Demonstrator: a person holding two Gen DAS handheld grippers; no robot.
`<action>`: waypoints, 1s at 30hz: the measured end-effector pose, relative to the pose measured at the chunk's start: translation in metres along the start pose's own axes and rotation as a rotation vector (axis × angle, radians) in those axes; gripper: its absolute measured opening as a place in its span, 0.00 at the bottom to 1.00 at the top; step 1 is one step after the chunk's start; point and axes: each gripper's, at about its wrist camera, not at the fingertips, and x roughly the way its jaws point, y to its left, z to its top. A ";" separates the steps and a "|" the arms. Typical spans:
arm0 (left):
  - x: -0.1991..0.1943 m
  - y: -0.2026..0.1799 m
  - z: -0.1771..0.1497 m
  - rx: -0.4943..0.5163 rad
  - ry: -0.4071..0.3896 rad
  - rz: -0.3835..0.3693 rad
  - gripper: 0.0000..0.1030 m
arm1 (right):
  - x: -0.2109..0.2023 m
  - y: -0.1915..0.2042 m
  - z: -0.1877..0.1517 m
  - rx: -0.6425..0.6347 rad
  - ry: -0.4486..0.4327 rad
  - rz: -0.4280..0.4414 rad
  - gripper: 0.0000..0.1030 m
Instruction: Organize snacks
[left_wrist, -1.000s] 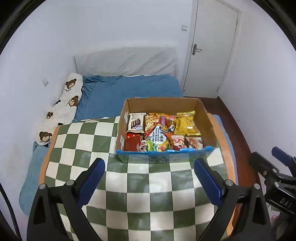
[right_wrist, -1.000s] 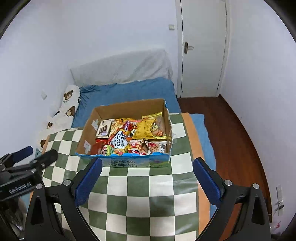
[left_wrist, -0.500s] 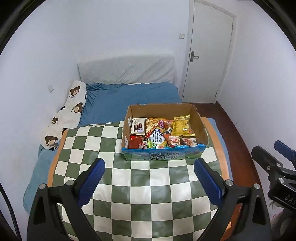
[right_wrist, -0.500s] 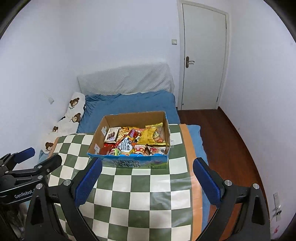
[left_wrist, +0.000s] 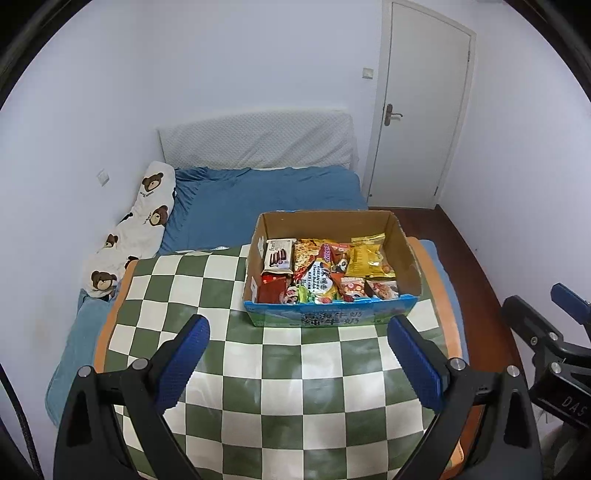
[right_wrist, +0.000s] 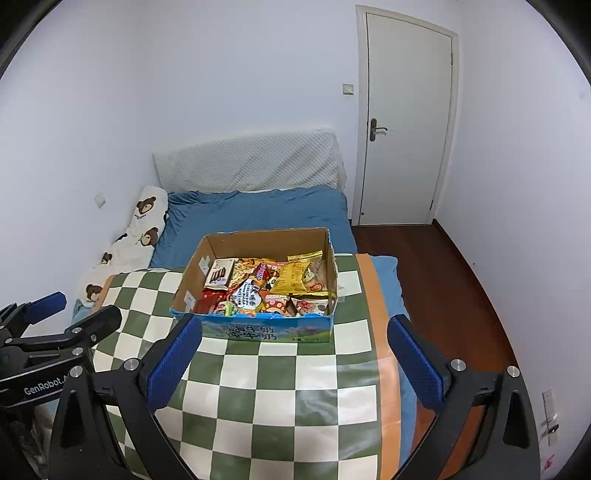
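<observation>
Cardboard box (left_wrist: 402, 240) crammed with colourful snack packets (left_wrist: 325, 269).

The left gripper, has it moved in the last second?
Yes. The left gripper has pulled back and up: the cardboard box looks smaller, and more of the door and checkered cloth shows.

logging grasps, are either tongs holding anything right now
Nothing is held: left tongs and right tongs both gape open above the checked cloth.
</observation>
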 end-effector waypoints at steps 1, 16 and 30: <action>0.004 0.001 0.002 -0.002 -0.002 0.004 0.96 | 0.004 -0.001 0.001 0.001 -0.001 -0.004 0.99; 0.075 0.010 0.015 -0.015 0.079 0.045 0.96 | 0.081 -0.010 0.016 0.033 0.043 -0.073 0.99; 0.123 0.003 0.023 0.007 0.094 0.048 1.00 | 0.143 -0.010 0.013 0.024 0.099 -0.128 0.99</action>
